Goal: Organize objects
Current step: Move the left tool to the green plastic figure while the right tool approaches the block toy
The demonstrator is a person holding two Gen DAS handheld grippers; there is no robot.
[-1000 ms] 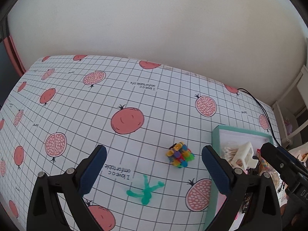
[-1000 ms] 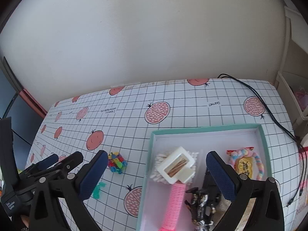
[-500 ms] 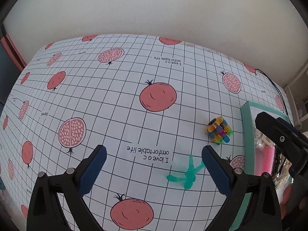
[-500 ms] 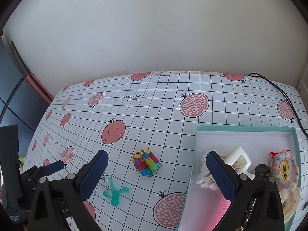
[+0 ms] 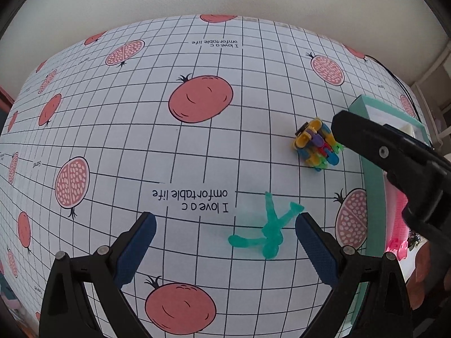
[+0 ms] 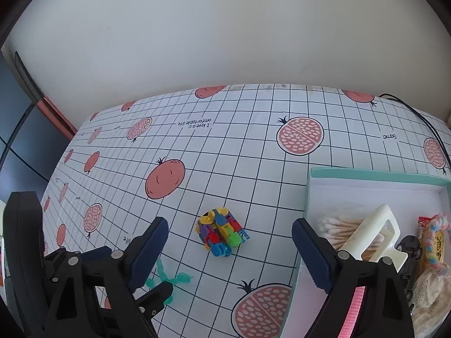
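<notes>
Materials and finishes, as seen

Tablecloth point(image 5: 197, 152) smooth, faint sheen, probably vinyl. Teal figure point(image 5: 267, 231) translucent rubbery plastic. Block cluster point(image 6: 221, 232) glossy hard plastic. Gripper pads point(image 5: 135, 250) matt, dimpled rubber. Tray point(image 6: 375, 176) matt card; cotton swabs point(image 6: 342, 229) wooden-stemmed.

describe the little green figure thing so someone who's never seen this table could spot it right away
Start at the teal-rimmed box on the pomegranate-print tablecloth. On the cloth beside the box lie two loose toys: a multicoloured clip bundle and, nearer the left gripper, the translucent green figure. It lies flat with limbs splayed, one single see-through colour, unlike the chunky many-coloured bundle.
</notes>
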